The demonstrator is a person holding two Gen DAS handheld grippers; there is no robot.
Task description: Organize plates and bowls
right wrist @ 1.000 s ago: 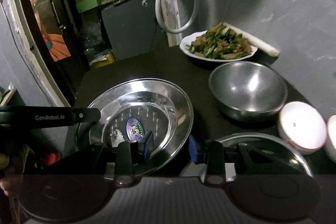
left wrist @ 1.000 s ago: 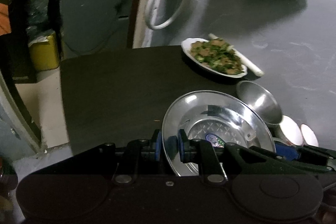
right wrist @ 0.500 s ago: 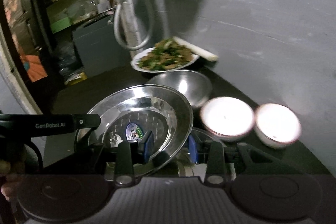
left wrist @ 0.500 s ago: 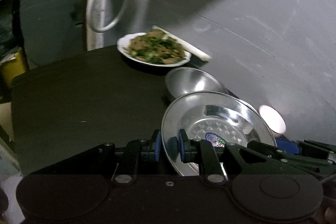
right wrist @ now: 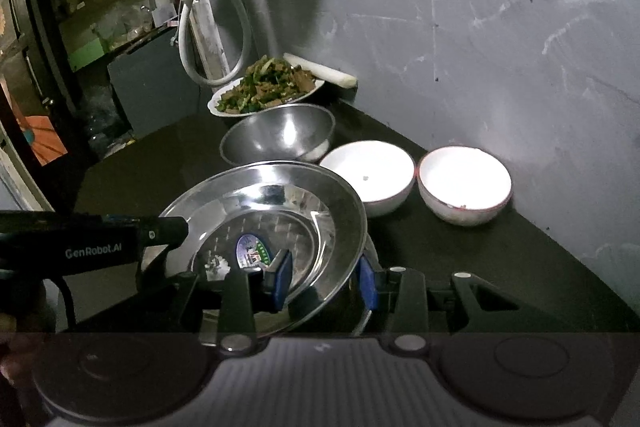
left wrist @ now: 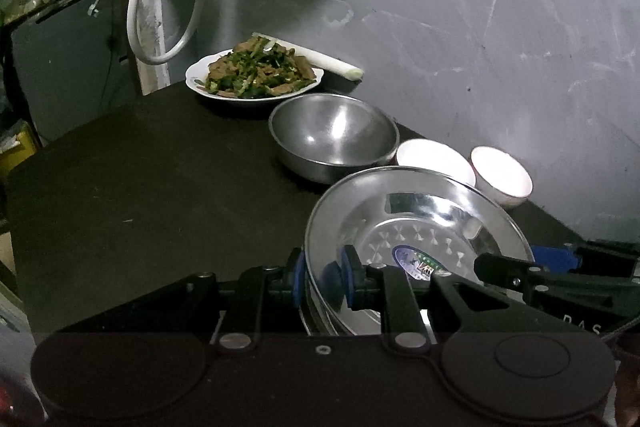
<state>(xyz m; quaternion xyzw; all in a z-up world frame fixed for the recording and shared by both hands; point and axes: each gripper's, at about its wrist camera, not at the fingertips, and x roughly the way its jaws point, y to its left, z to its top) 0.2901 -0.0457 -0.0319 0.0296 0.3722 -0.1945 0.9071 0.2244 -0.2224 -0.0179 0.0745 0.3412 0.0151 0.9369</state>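
The steel plate [left wrist: 416, 227] sits at the near end of the dark table [left wrist: 160, 187], apparently atop another plate, its sticker facing up. The left gripper [left wrist: 320, 279] straddles its left rim; the jaws are opening, and whether the blue pads [left wrist: 298, 281] touch the rim is unclear. The right gripper [right wrist: 326, 279] grips the opposite rim, jaws partly closed on it. Behind the plate stand a steel bowl [left wrist: 334, 137] and two white bowls [right wrist: 368, 175] [right wrist: 464, 183] in a row along the grey wall [left wrist: 480, 27]. Further back is a dish of food [left wrist: 254, 77] beside a leek [left wrist: 332, 63].
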